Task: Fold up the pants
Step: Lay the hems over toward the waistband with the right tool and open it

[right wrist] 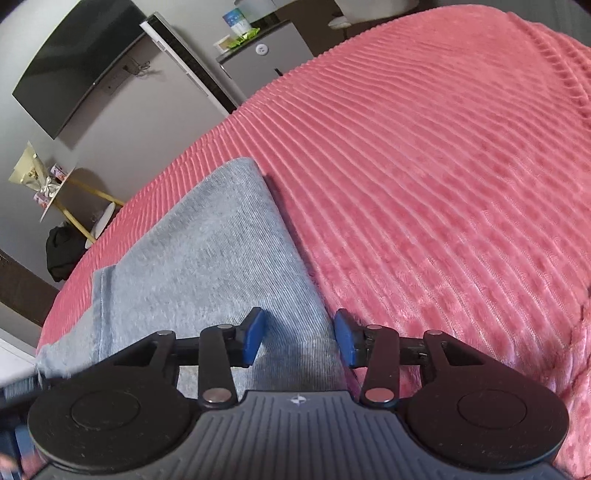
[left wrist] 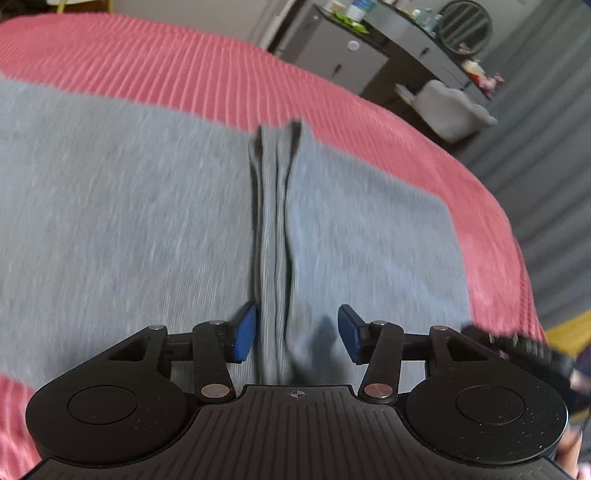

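Note:
Grey pants (left wrist: 129,206) lie spread flat on a pink ribbed blanket (left wrist: 177,70). A darker ribbed band (left wrist: 271,221) of the pants runs up the middle of the left wrist view. My left gripper (left wrist: 297,334) hovers low over that band, jaws open; the band lies between the blue pads, and the left pad (left wrist: 245,336) is at its edge, not pressing. In the right wrist view a folded grey part of the pants (right wrist: 207,251) ends in a rounded corner. My right gripper (right wrist: 300,336) stands open over its right edge, with fabric between the pads but not pinched.
The blanket (right wrist: 443,166) stretches wide to the right of the pants. Beyond the bed stand a grey cabinet (left wrist: 332,48), a desk with a round mirror (left wrist: 467,26) and a pale chair (left wrist: 450,107). A wall screen (right wrist: 77,59) and a gold-legged side table (right wrist: 66,192) are on the other side.

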The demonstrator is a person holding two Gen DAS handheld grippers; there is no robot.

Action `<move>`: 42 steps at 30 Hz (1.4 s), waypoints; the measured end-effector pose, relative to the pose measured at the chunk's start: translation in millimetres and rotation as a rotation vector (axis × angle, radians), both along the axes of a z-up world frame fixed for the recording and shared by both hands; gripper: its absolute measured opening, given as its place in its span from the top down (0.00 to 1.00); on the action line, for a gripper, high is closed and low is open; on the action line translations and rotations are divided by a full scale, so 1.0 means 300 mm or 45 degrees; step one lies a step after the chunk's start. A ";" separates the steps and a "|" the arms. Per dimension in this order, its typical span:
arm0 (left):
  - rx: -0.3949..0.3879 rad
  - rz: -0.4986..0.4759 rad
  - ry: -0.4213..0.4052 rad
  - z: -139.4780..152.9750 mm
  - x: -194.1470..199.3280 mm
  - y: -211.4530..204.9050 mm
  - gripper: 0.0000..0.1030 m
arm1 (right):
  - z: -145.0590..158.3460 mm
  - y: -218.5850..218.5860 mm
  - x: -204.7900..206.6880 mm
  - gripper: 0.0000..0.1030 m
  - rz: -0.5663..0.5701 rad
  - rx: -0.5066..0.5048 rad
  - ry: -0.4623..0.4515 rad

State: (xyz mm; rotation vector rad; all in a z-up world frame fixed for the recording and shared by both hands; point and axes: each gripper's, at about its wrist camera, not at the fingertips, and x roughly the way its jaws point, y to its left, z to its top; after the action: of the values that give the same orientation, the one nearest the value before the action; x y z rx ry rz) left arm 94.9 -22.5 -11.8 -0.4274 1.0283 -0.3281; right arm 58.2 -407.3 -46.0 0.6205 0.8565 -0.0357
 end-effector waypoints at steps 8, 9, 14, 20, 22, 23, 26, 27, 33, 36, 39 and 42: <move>-0.252 0.081 0.003 -0.079 -0.042 0.066 0.52 | 0.008 0.028 0.001 0.52 0.007 -0.056 0.036; -0.248 0.077 -0.009 -0.083 -0.042 0.063 0.56 | 0.011 0.032 0.003 0.51 0.006 -0.066 0.038; -0.236 0.131 -0.007 -0.101 -0.041 0.073 0.77 | 0.010 0.046 0.013 0.46 0.009 -0.114 0.052; -0.228 0.131 -0.019 -0.096 -0.063 0.088 0.78 | 0.013 0.062 0.023 0.39 0.002 -0.154 0.069; -0.221 0.128 -0.022 -0.092 -0.064 0.088 0.79 | 0.019 0.080 0.029 0.39 0.010 -0.197 0.068; -0.219 0.129 -0.023 -0.091 -0.077 0.089 0.79 | 0.022 0.089 0.027 0.38 0.015 -0.222 0.066; -0.211 0.131 -0.027 -0.080 -0.084 0.082 0.80 | 0.030 0.112 0.027 0.36 0.031 -0.290 0.059; -0.209 0.132 -0.031 -0.077 -0.083 0.074 0.80 | 0.031 0.115 0.030 0.35 0.035 -0.305 0.059; -0.194 0.131 -0.038 -0.067 -0.080 0.070 0.80 | 0.034 0.120 0.042 0.22 0.026 -0.333 0.074; -0.188 0.128 -0.041 -0.064 -0.081 0.067 0.80 | 0.034 0.107 0.034 0.21 0.006 -0.320 0.076; -0.185 0.127 -0.046 -0.063 -0.081 0.066 0.81 | 0.034 0.098 0.030 0.21 -0.002 -0.315 0.078; -0.175 0.124 -0.055 -0.057 -0.081 0.064 0.81 | 0.033 0.101 0.031 0.19 0.000 -0.330 0.085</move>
State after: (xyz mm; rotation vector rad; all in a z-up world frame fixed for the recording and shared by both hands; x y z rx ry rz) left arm 70.6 -3.2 -29.0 -0.5899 0.9430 -0.3207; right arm 67.6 -377.1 -36.3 0.3777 0.8993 -0.1655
